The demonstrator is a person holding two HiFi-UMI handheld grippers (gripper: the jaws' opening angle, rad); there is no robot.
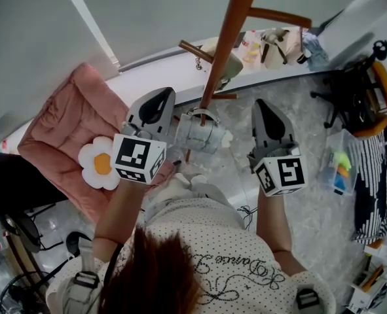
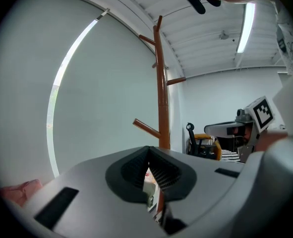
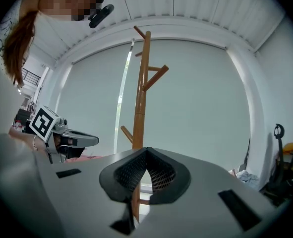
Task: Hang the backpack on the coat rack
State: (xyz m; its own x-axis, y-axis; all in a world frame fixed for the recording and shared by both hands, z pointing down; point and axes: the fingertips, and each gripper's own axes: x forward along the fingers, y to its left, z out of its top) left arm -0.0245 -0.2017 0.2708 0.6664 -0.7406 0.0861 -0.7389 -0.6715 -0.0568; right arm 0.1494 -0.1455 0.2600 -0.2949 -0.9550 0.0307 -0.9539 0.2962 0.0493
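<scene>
Though shut, left gripper (image 1: 158, 101), right gripper (image 1: 266, 108) flank backpack (image 1: 200, 135).

Rack (image 1: 222, 44): red-brown wood.
Backpack (image 1: 200, 135), centre of head view: pale grey-white.
Left hand-held gripper (image 1: 159, 98) and right hand-held gripper (image 1: 266, 106): grey shells, black ribbed pads.
Marker cubes (image 1: 139, 157): black squares on white.
Cushion (image 1: 62, 133), 9 o'clock: dusty pink.
Flower (image 1: 100, 163), 8 o'clock: white petals, orange centre.
Floor (image 1: 311, 241): grey, marbled.
Top (image 1: 200, 241), 6 o'clock: cream with small black dots and black script.
Cloth (image 1: 376, 175), 3 o'clock: black-and-white stripes.
Chair (image 1: 370, 90), 2 o'clock: black frame, orange back.
</scene>
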